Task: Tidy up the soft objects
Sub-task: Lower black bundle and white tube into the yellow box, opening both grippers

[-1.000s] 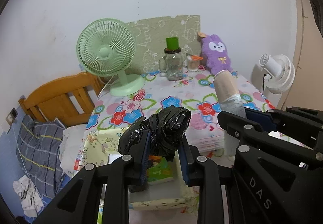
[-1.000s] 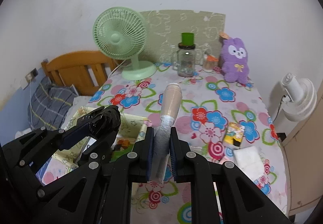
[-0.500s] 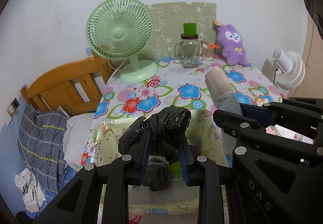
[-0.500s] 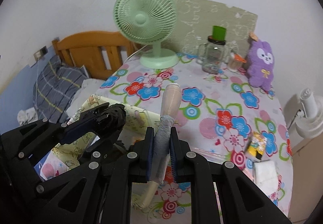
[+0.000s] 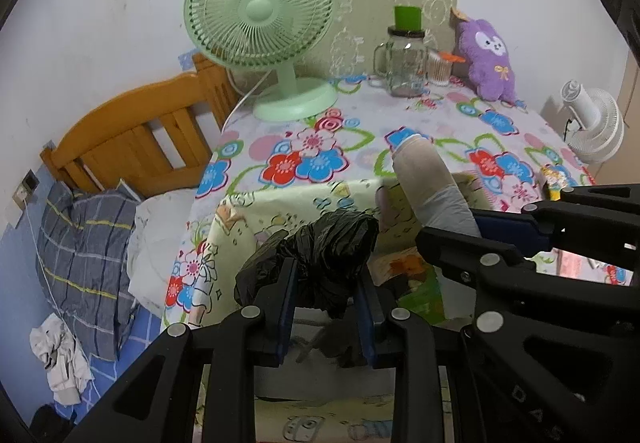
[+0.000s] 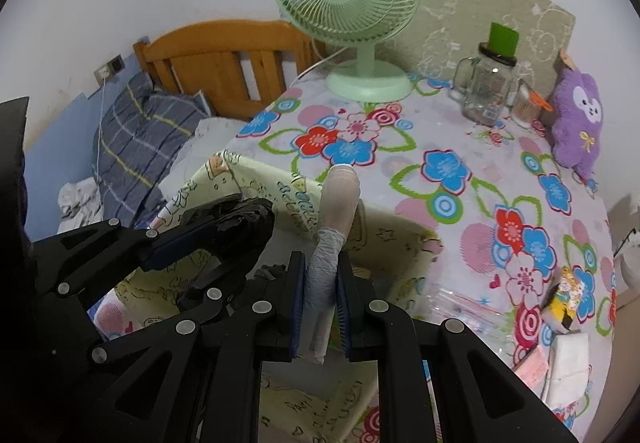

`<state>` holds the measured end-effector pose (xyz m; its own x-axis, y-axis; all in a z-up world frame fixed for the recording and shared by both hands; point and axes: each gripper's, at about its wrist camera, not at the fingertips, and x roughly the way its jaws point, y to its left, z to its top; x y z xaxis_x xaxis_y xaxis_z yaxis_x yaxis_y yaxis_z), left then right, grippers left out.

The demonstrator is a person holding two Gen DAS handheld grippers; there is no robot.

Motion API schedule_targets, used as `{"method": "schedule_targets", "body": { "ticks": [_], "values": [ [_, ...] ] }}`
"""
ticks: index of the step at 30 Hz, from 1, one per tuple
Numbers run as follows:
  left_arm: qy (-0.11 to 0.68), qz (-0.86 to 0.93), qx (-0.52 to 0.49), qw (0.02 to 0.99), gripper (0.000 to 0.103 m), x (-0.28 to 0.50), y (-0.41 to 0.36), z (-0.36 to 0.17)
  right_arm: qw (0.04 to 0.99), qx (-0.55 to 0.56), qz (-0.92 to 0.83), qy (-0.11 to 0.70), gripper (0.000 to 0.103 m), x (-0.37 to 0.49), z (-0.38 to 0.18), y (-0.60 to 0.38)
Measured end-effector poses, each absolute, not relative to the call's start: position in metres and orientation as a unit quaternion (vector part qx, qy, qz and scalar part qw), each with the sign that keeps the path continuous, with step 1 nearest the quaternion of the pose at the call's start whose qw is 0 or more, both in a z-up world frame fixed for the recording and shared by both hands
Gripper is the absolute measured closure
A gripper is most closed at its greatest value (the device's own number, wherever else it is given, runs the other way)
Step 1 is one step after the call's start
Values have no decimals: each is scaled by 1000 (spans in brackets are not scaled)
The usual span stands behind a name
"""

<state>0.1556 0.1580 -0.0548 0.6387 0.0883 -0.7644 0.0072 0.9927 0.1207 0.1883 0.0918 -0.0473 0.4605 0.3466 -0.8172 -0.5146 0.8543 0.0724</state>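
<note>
Floral-printed cloth in red, blue and pink covers the table in front of you, set against a white wall, with an orange wooden bed frame and a grey plaid pillow to its left. At the back stand a mint-green desk fan, a clear glass jar with a green cap and a purple plush toy. At the table's near edge sits a pale yellow fabric bin with cartoon prints, and both your tools are over it.

Your left gripper is clamped on a crumpled black plastic bundle, which bulges up and forward between the blue pads. Your right gripper is pinched tight on a rolled beige-and-grey stocking. Its long axis runs up and away from you along the fingers, beige end out toward the fan, grey part in the jaws.

You hold both tools side by side, angled steeply down toward the bin, the right one's tip crossing into the left view.
</note>
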Motion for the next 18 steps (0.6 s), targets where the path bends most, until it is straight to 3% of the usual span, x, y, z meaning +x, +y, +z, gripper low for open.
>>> {"method": "schedule_targets", "body": {
  "ticks": [11,18],
  "values": [
    [463,19,47,885,70,169,172,-79,826,-97,260,491,86,202,-71,106],
    [483,2,43,874,57,176,171,-91,815,-98,251,513,85,211,-85,106]
  ]
}}
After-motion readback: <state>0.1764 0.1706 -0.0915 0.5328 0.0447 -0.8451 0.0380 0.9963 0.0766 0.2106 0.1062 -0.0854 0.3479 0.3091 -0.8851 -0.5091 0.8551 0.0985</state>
